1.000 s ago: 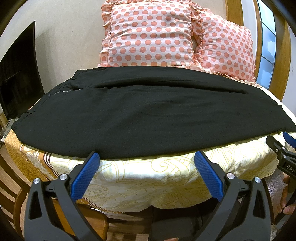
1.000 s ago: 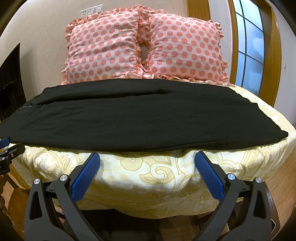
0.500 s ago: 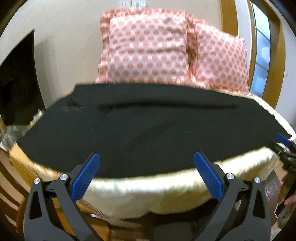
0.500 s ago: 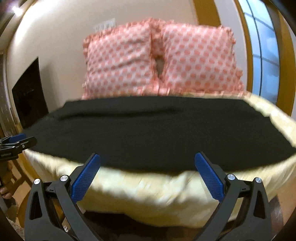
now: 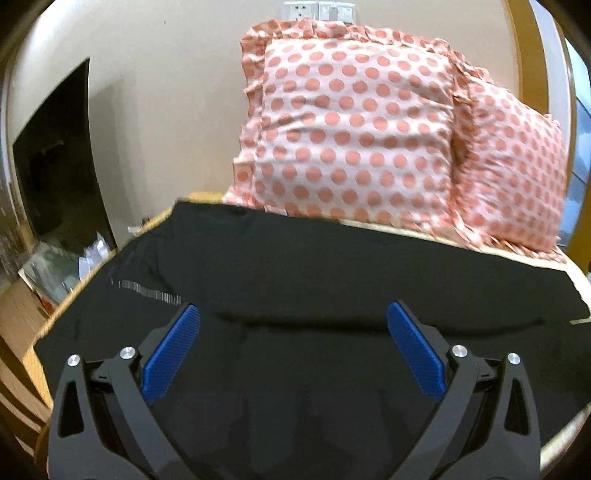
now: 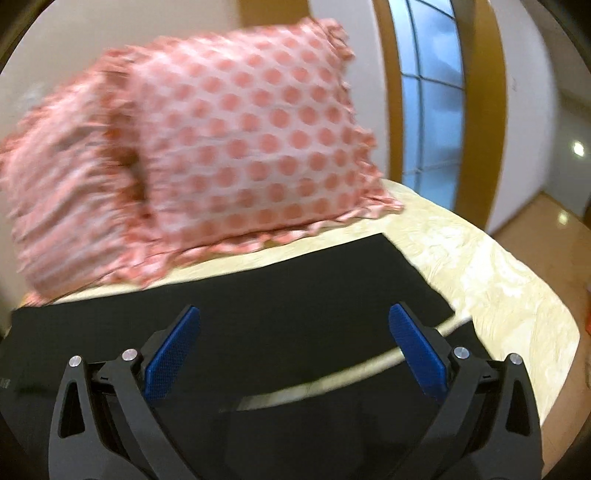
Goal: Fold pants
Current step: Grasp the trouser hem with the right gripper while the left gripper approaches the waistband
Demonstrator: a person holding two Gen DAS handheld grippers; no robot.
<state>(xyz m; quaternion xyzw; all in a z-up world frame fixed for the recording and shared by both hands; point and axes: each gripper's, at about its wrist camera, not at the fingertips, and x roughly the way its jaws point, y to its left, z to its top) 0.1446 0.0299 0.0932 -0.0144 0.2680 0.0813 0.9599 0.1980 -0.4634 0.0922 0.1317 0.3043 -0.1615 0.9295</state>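
From the left wrist view, the left gripper (image 5: 293, 347) hangs over the black pants (image 5: 332, 280), its 2 blue-padded fingers (image 5: 171, 354) spread wide with nothing between them. The pants lie flat across the bed (image 5: 576, 280), filling the lower half of the view from the left edge to the right. A short run of pale stitching shows on the cloth just beyond the left finger, and a long shallow crease runs across the cloth between the 2 finger pads. Behind the pants 2 pink polka-dot pillows (image 5: 354, 136) lean against the wall, one partly behind the other. A dark screen (image 5: 55, 162) sits on the wall to the left, with some clutter (image 5: 62, 269) below it, and a white outlet plate (image 5: 317, 10) is above the pillows.

From the right wrist view, the right gripper (image 6: 293, 347) is likewise released, its fingers (image 6: 419, 354) wide apart and holding nothing. Beneath it lies the leg end of the pants (image 6: 295, 295), with the hem corner near the right finger. A narrow pale strip of the bedspread (image 6: 498, 280) shows between the 2 dark layers of cloth, curving from under the right finger toward the middle. The cream patterned bedspread extends to the right of the pants. The pillows (image 6: 236, 147) look blurred here, and a tall window (image 6: 432, 92) with a wooden frame stands behind them on the right.
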